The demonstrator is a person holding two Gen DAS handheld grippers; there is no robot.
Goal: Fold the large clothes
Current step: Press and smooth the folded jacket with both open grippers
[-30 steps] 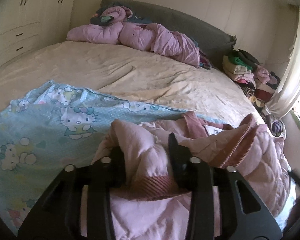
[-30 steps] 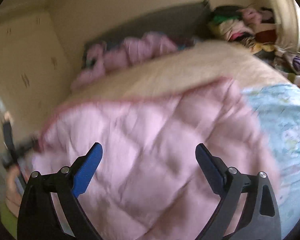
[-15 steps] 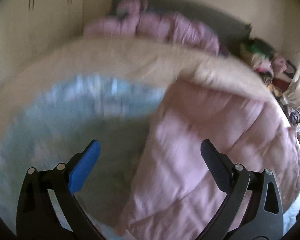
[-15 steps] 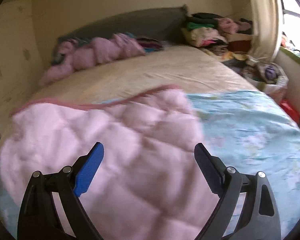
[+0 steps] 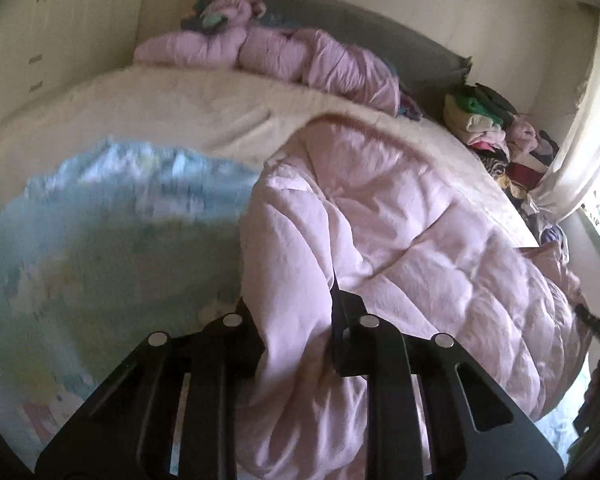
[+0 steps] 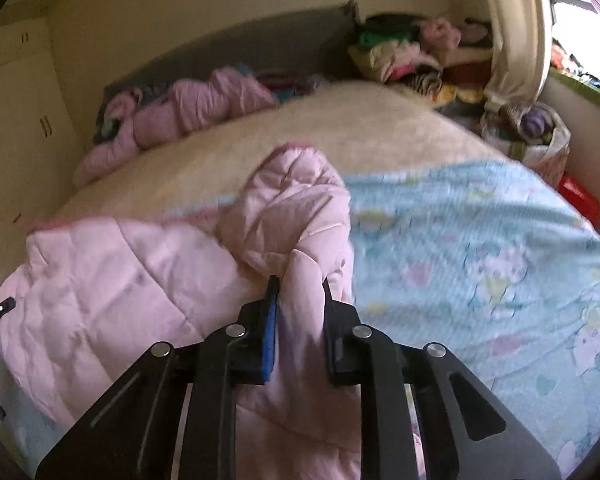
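Observation:
A pale pink quilted jacket (image 5: 400, 240) lies bunched on a light blue cartoon-print sheet (image 5: 100, 240) near the front of the bed. My left gripper (image 5: 290, 304) has its jaws closing, pads pressed on a fold of the jacket's left edge. In the right wrist view the same pink jacket (image 6: 120, 280) spreads to the left, and my right gripper (image 6: 298, 286) has its jaws closing on a raised fold at the jacket's right side, fabric pinched between the blue pad and the black finger. The blue sheet (image 6: 480, 260) stretches off to the right.
A cream bedspread (image 5: 180, 108) covers the far bed. A rolled pink duvet (image 5: 300, 56) lies against the grey headboard (image 5: 380, 24). A stack of folded clothes (image 5: 488, 124) sits at the far right by a curtain (image 5: 580, 140). Cupboards (image 5: 40, 40) line the left wall.
Both grippers stood wide open over the jacket half a second ago; now each has closed on a fold of pink fabric. The right view has swung towards the jacket's right edge.

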